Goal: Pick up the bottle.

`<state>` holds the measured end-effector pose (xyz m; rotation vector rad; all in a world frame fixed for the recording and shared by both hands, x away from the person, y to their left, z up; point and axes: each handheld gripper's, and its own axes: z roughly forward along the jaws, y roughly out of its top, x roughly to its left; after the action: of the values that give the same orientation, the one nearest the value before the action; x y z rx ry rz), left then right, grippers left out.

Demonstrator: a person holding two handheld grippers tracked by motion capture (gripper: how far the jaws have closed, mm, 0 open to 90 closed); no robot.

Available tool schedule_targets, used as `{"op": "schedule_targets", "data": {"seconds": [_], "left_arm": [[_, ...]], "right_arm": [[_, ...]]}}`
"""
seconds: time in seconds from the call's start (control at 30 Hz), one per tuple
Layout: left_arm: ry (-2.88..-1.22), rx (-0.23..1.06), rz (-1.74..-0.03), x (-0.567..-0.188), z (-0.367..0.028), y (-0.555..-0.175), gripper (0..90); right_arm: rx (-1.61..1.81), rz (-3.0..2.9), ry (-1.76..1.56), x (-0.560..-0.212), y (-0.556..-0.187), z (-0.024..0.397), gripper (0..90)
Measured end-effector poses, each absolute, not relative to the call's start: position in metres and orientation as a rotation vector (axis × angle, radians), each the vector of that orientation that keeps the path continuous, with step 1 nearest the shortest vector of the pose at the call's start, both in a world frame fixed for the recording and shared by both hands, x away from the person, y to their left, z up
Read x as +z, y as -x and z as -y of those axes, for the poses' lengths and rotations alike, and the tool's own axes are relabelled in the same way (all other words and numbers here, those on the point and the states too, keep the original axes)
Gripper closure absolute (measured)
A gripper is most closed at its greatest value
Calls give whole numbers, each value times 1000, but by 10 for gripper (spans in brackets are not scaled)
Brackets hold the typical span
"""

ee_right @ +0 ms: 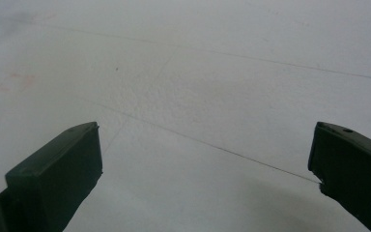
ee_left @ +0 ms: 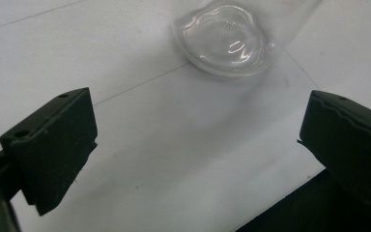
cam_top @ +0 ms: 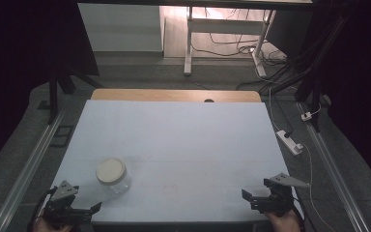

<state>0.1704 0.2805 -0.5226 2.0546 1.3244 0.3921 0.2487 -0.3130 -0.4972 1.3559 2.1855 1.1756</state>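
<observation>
A clear jar with a cream lid stands upright on the white table at the front left. My left gripper sits at the table's front left corner, a little short of the jar, jaws wide apart. In the left gripper view the jar's glass base lies ahead of my open left gripper, untouched. My right gripper rests at the front right edge, open, with bare table between its jaws; the right gripper view has this gripper over plain white surface.
A wooden strip with a hole runs along the table's far edge. Metal rails flank both sides. A power strip and cables lie on the floor at the right. A white desk frame stands beyond.
</observation>
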Motion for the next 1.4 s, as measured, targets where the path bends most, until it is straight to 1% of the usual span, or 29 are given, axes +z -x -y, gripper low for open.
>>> {"op": "schedule_targets", "data": {"seconds": [0.3,0.8,0.97,1.17,1.4], "left_arm": [[-2048,387,-1322,-522,-282,-170,7],[-2087,368,-1309,-523,-279,-172,0],[-2070,343,-1295,-522,-281,-172,0],[-2077,385,-1258,-516,-279,-173,0],[-2091,356,-1210,-516,-282,-179,0]], "right_arm": [[1163,-2252,-1285,-497,-246,306,0],[1170,-2285,-1253,-497,-246,305,0],[1186,-2277,-1269,-497,-247,306,0],[1177,-2281,-1268,-497,-247,306,0],[1177,-2279,-1276,-497,-247,306,0]]}}
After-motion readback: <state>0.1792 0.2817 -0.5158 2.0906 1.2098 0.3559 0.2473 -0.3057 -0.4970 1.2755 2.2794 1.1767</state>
